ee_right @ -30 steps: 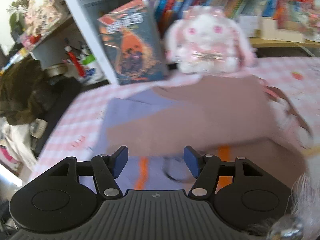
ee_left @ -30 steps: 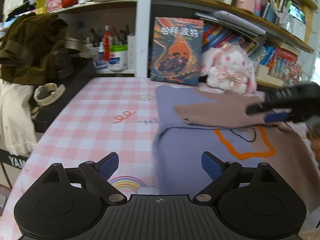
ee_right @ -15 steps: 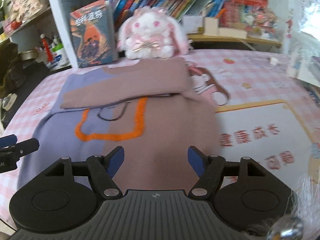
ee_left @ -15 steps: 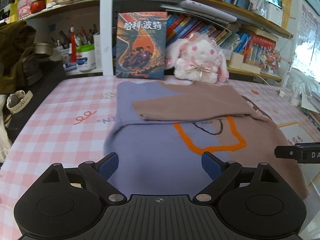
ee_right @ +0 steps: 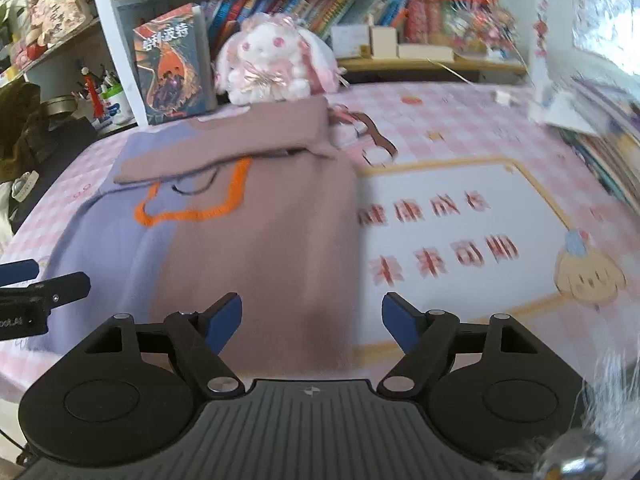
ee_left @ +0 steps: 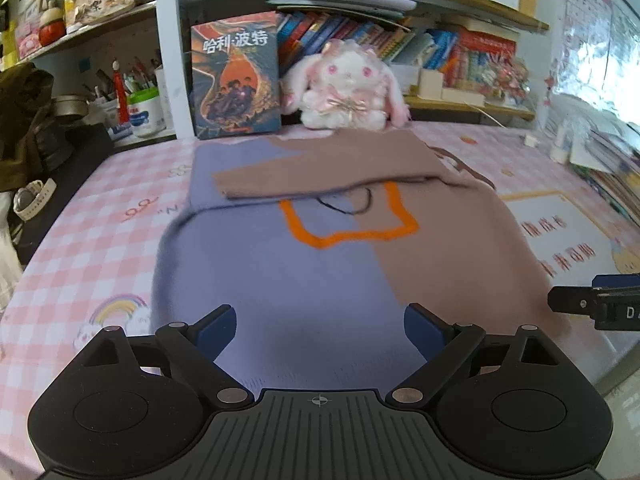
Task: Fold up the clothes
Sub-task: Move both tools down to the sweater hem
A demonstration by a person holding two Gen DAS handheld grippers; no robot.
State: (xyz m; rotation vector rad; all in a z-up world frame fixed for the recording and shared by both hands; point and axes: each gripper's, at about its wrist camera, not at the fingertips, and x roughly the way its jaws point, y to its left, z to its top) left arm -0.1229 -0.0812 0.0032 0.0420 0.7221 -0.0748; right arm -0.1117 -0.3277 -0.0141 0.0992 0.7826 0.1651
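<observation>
Right gripper [ee_right: 311, 322] is spreading its jaws, nothing between the pads, hovering over the sweater's near hem at lower centre of the right wrist view. Left gripper [ee_left: 319, 330] is sitting spread wide and empty over the lilac half, lower centre of its own view.

Sweater [ee_left: 320, 248], lilac and dusty pink, is lying flat across the centre of the pink checked tablecloth [ee_left: 92, 240], with the pink sleeve [ee_left: 320, 168] already folded across the chest above the orange outline.

Risks, biggest first:
- Sweater body: two grippers pinching the hem unevenly are likely dragging the whole garment and skewing the fold line. Fabric looks soft and slippery on the cloth.
- Folded sleeve: it is resting loose, so a fast lift of the hem is probably flipping it back open.
- Lilac sleeve: I cannot tell where it is lying; folding over it blind is risking a lump.
- Plush bunny [ee_left: 346, 88] and the book [ee_left: 236, 76], upper centre, are standing just beside the collar edge; a long fold forward is likely knocking them.
- Pads: a shallow bite is catching one layer only.
</observation>
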